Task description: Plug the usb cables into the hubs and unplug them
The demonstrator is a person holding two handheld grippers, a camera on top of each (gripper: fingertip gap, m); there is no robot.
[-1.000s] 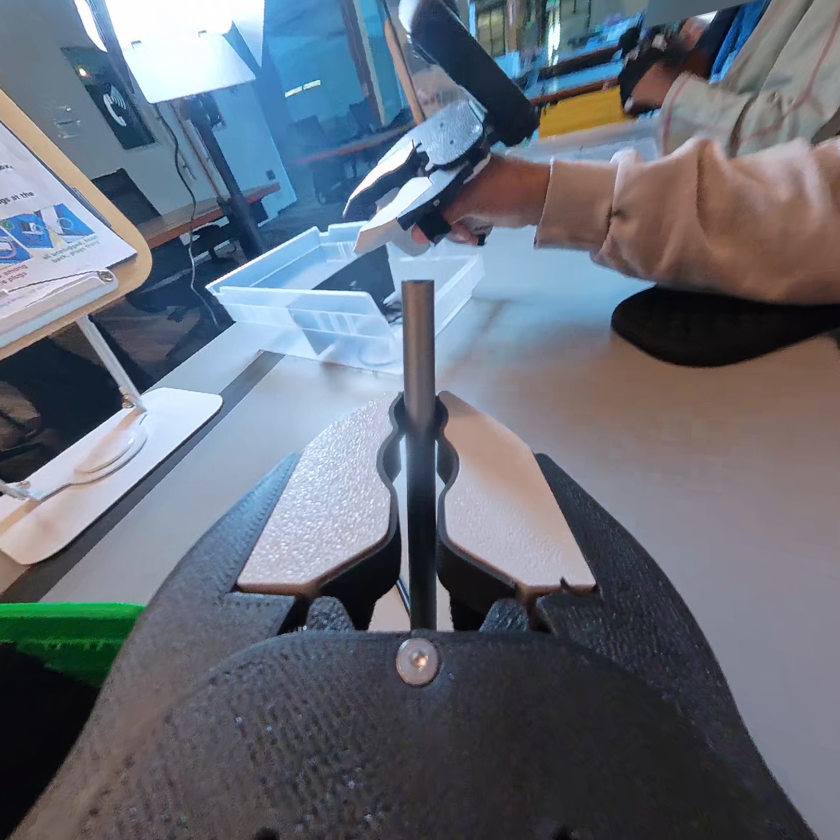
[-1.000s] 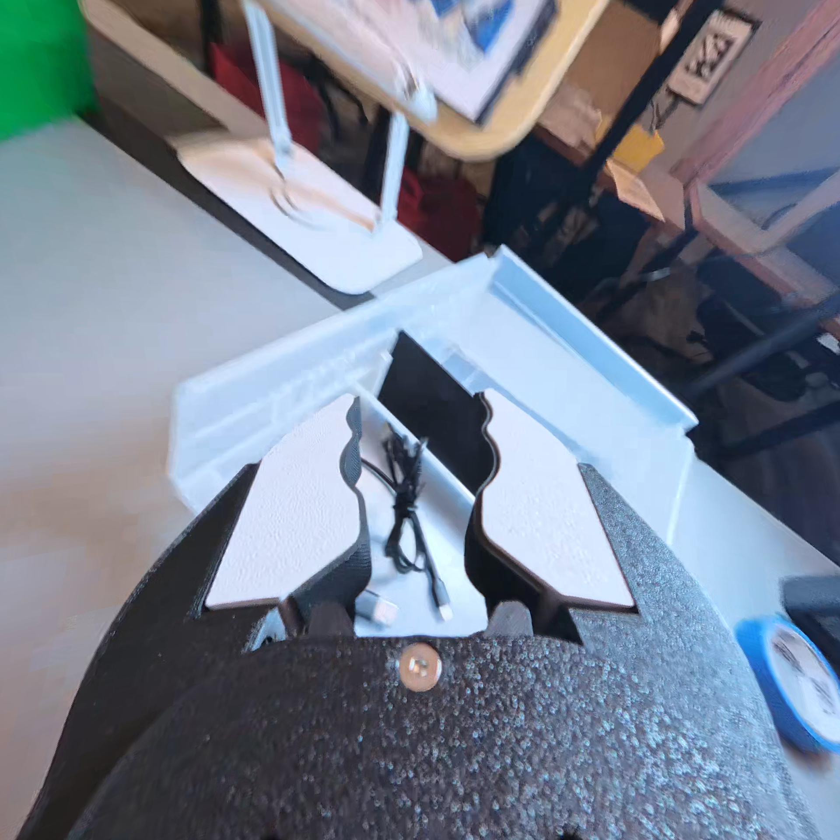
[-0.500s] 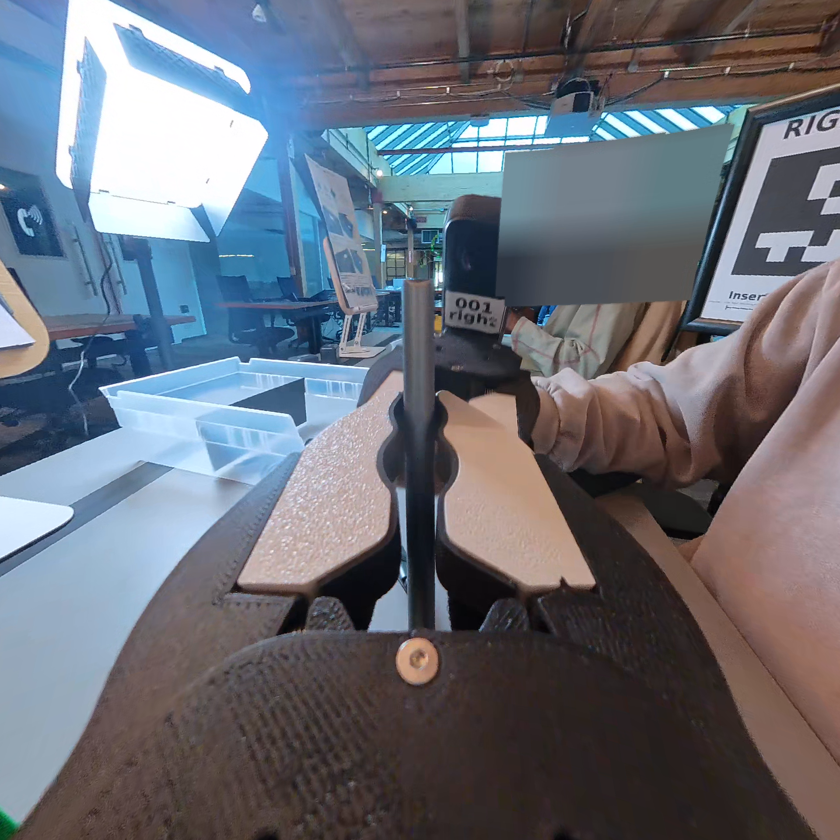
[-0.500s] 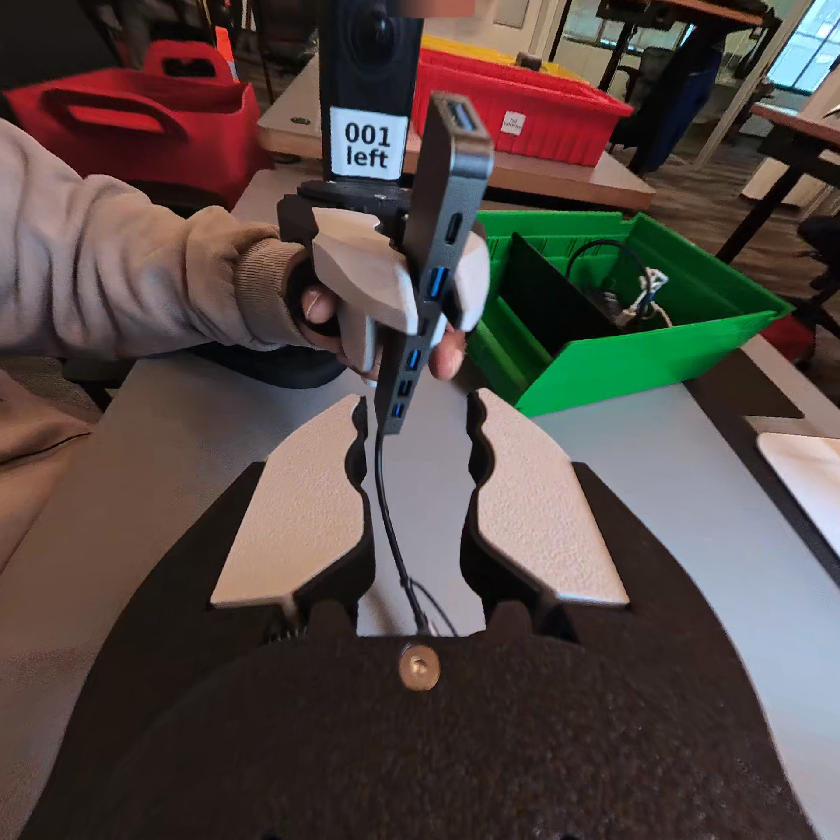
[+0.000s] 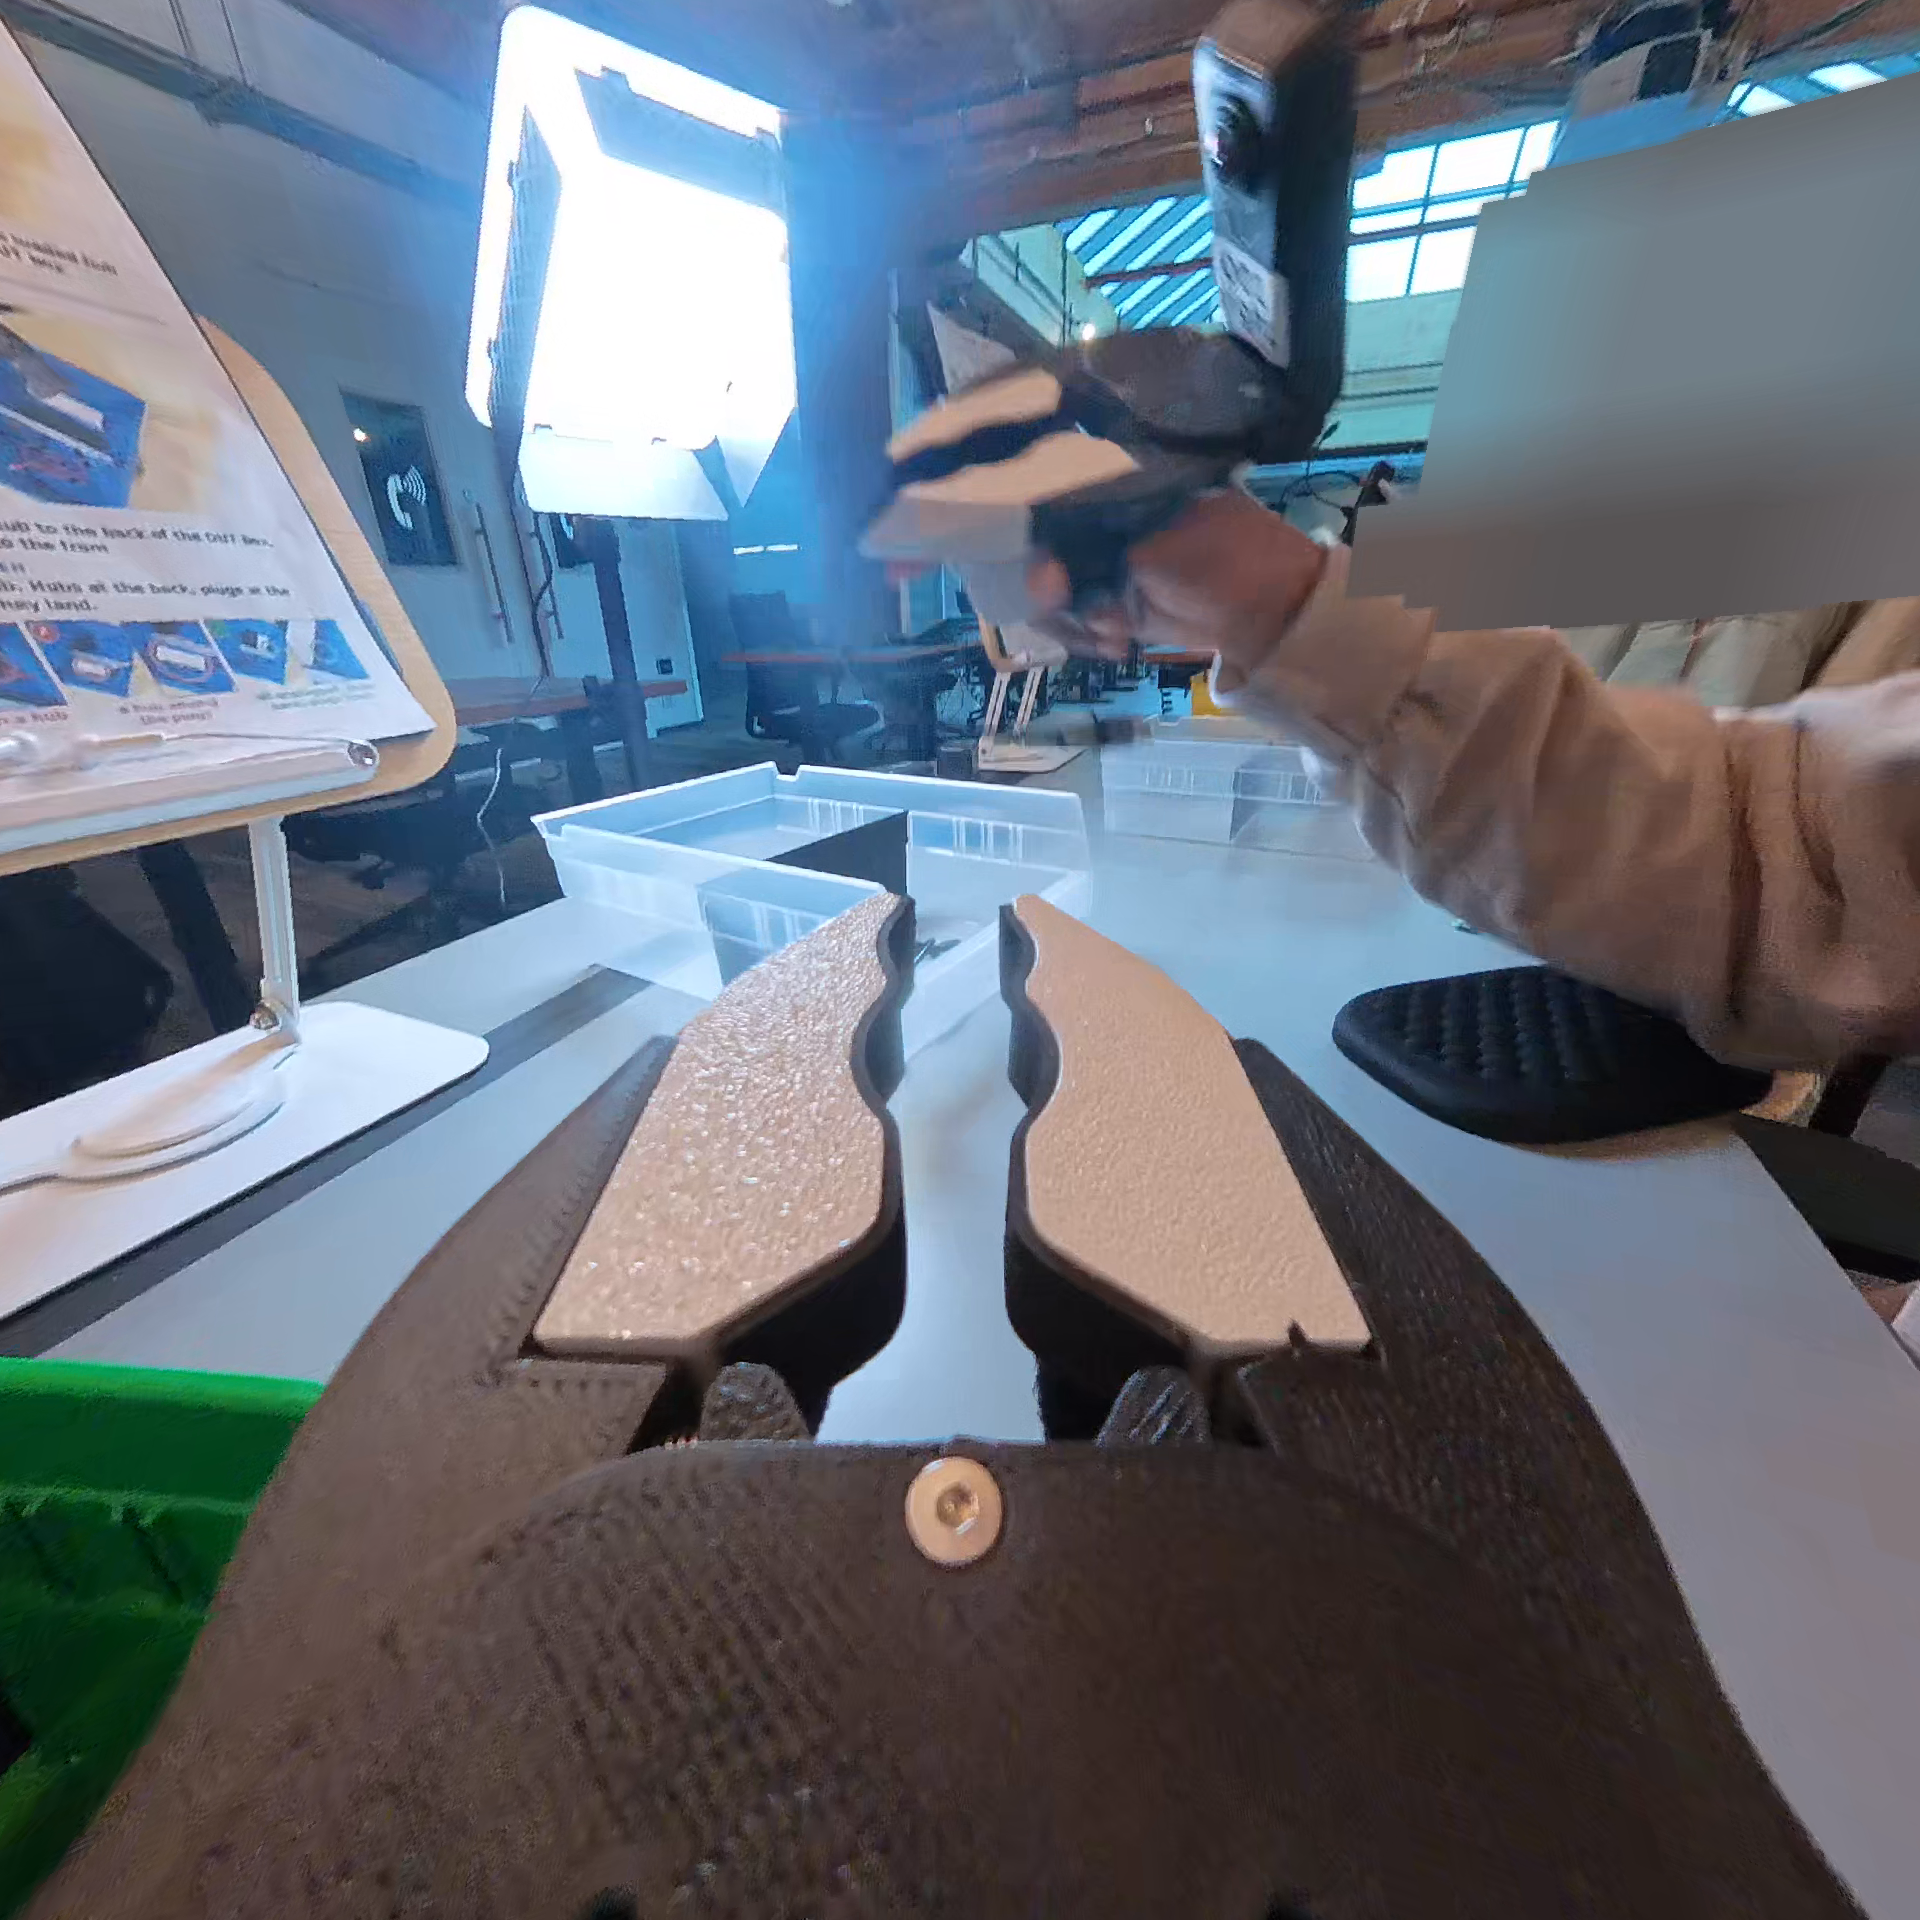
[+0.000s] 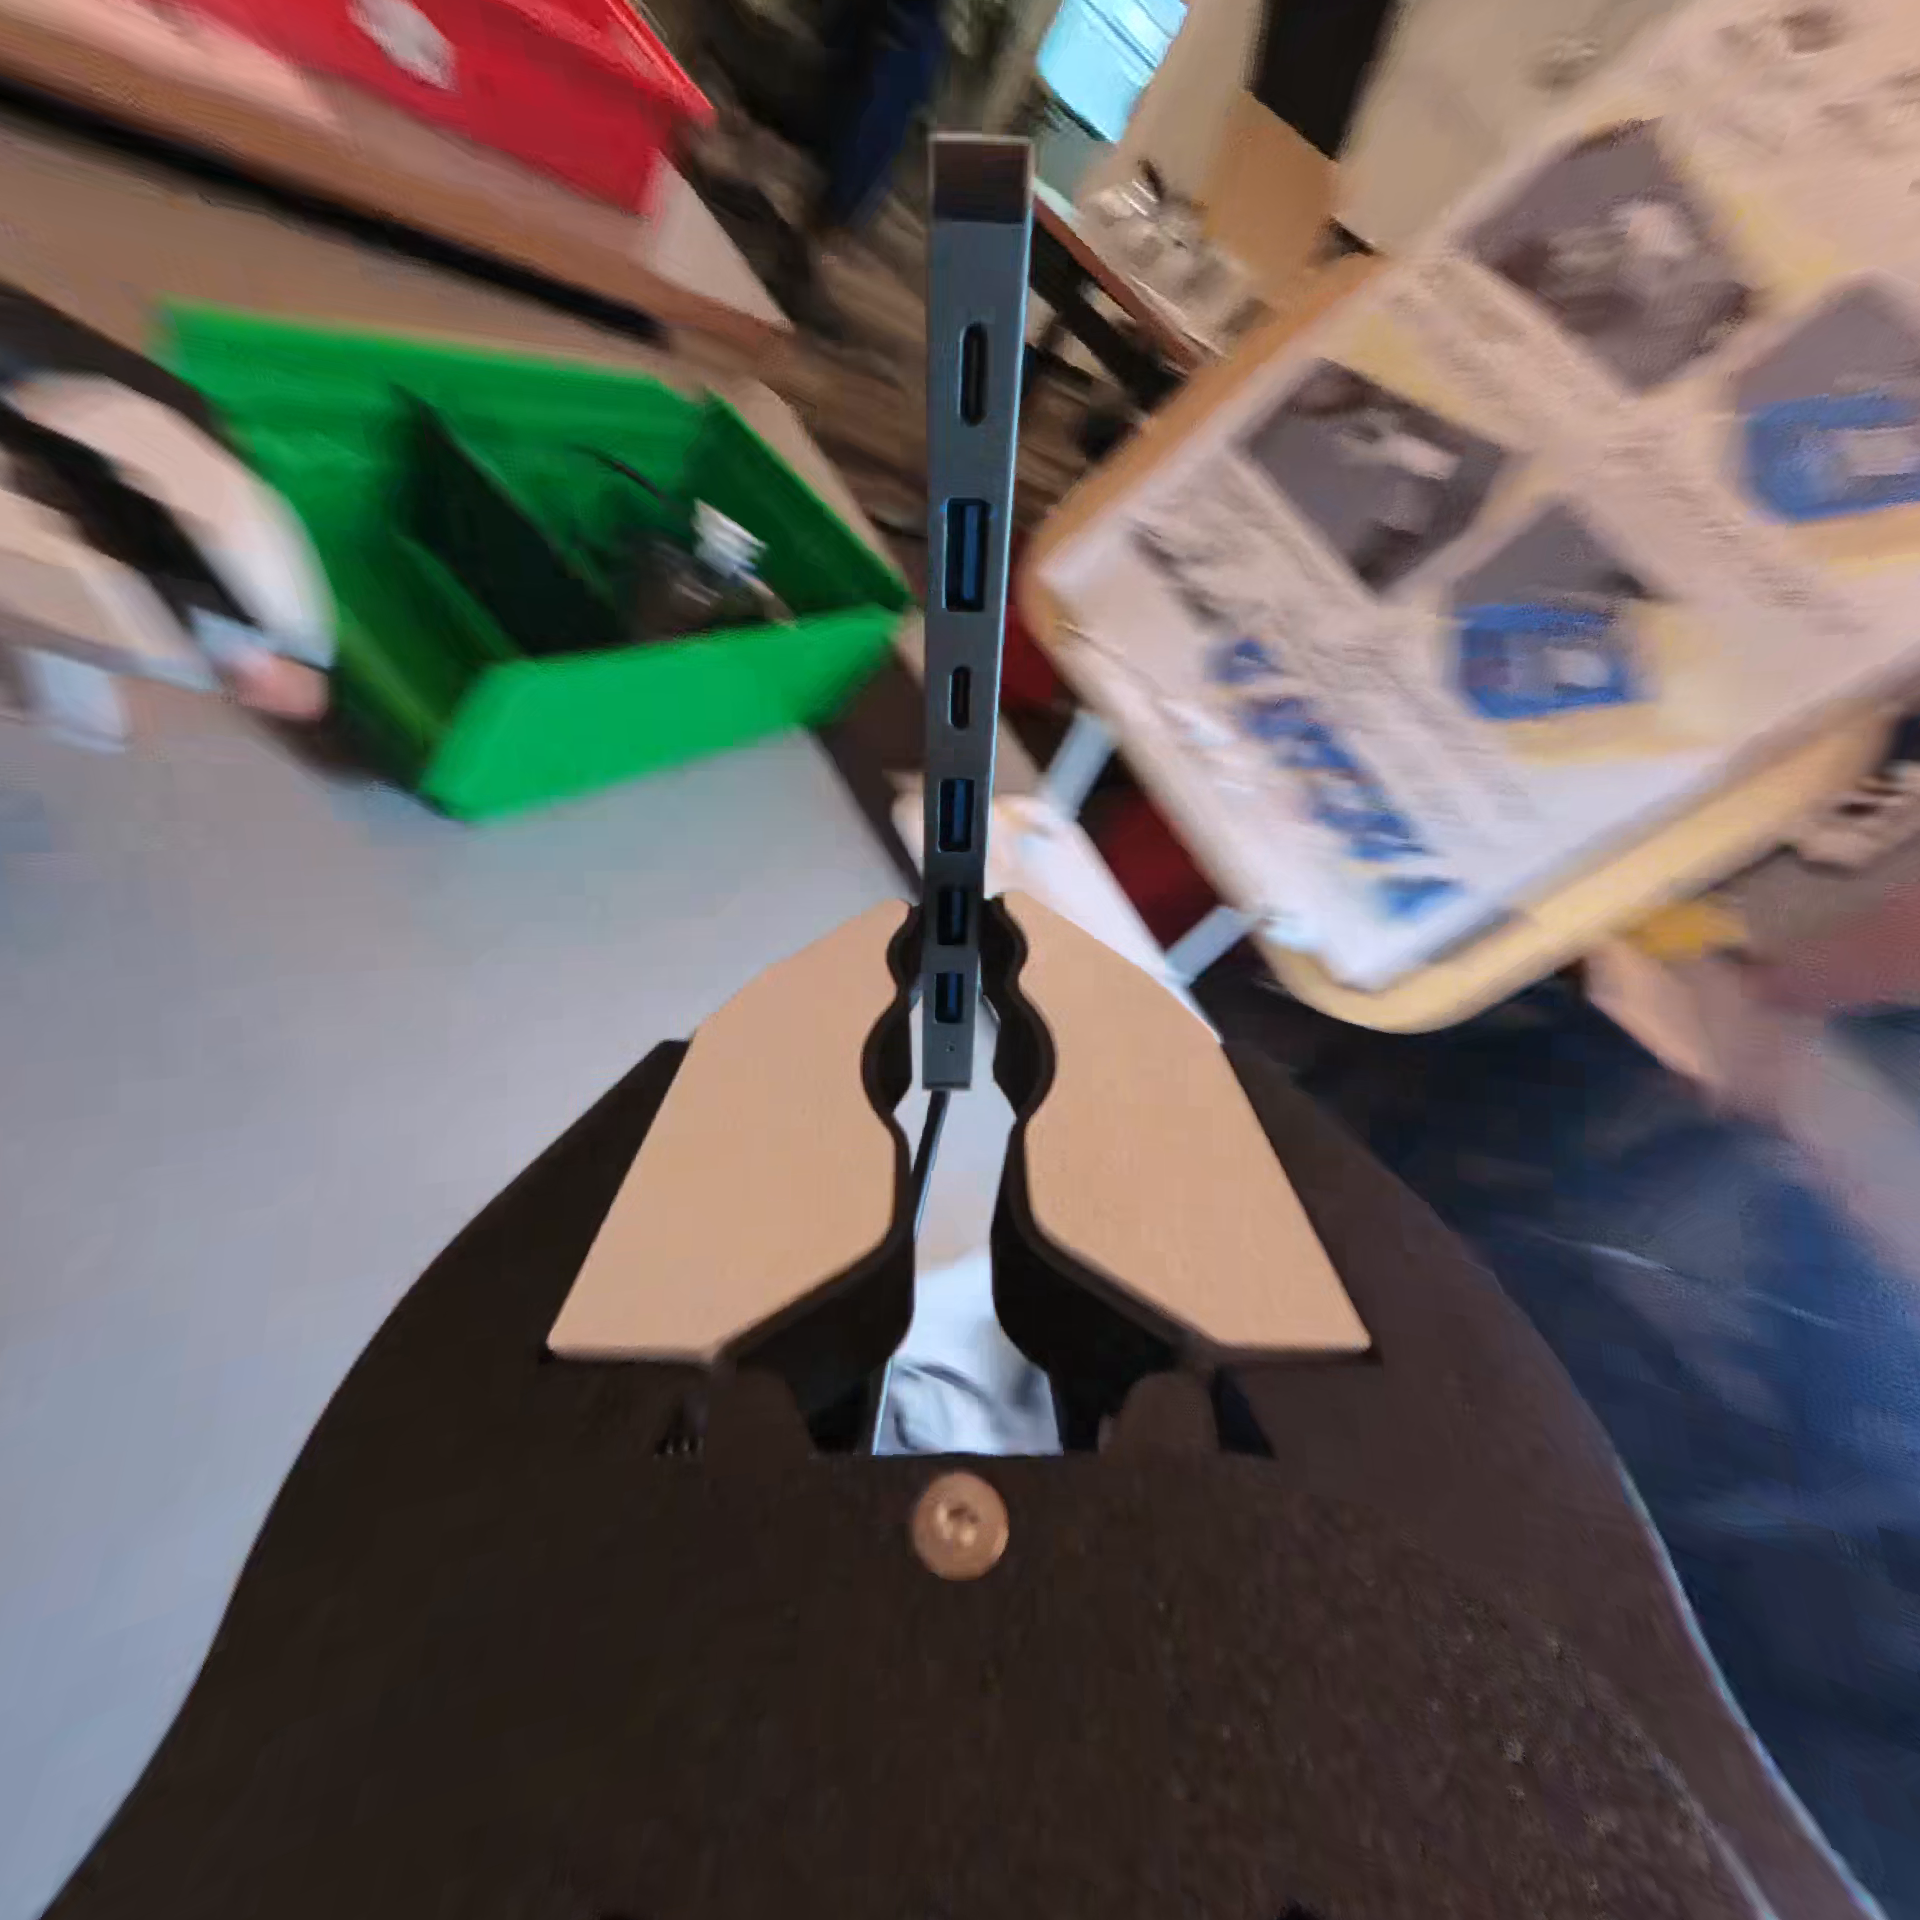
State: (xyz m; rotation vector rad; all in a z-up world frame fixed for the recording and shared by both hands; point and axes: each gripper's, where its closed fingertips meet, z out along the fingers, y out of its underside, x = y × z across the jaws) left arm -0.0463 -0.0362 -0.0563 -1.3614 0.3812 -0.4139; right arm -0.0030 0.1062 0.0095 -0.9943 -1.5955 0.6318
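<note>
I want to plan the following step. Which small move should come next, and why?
Probably send the left tool toward the clear bin to fetch a cable. The right tool grips the grey hub upright with every port empty, while the left one is open and holds nothing.

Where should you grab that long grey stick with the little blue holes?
Probably low on the slim grey metal USB hub, at its cable end, pinching its two broad flat faces from the sides. That is how the right gripper holds it now, leaving most of the port edge clear.
</note>
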